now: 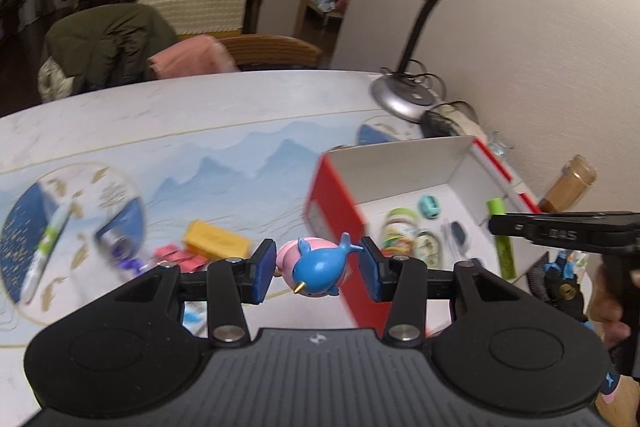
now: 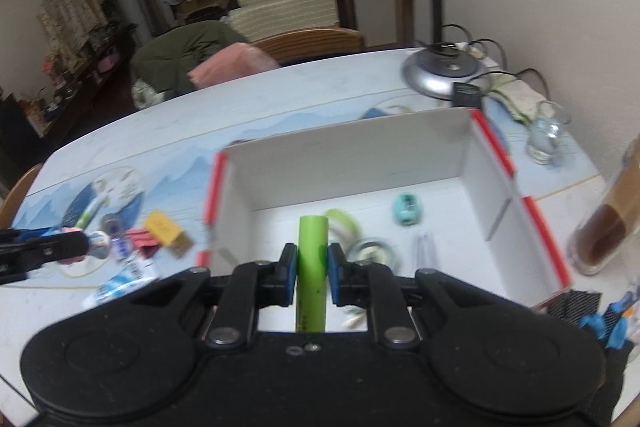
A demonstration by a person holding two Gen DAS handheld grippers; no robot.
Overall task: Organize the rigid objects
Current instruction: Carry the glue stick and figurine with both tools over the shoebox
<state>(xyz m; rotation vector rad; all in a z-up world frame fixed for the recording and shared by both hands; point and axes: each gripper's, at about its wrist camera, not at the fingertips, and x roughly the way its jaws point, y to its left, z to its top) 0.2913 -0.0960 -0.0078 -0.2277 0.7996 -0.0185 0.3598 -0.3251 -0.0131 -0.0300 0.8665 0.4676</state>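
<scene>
The left gripper (image 1: 317, 269) holds a blue whale figure (image 1: 318, 269). The right gripper (image 2: 313, 277) clamps a green tube (image 2: 312, 259) above the red-edged box (image 2: 360, 151) near the tabletop's (image 1: 200, 99) right edge.

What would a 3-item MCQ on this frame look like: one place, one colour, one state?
1. Where is the teal sharpener-like item?
A. inside the box
B. on the table by the lamp
C. in the left hand-held gripper

2. What colour is the tube in the right hand-held gripper?
A. red
B. green
C. white

3. What is the state of the left hand-held gripper?
A. empty and wide open
B. shut on a pen
C. shut on a blue whale toy

Answers:
1 A: the teal item lies on the floor of the box.
2 B: the green tube sits between the pads of the right hand-held gripper.
3 C: the blue whale toy is between the pads of the left hand-held gripper.
</scene>
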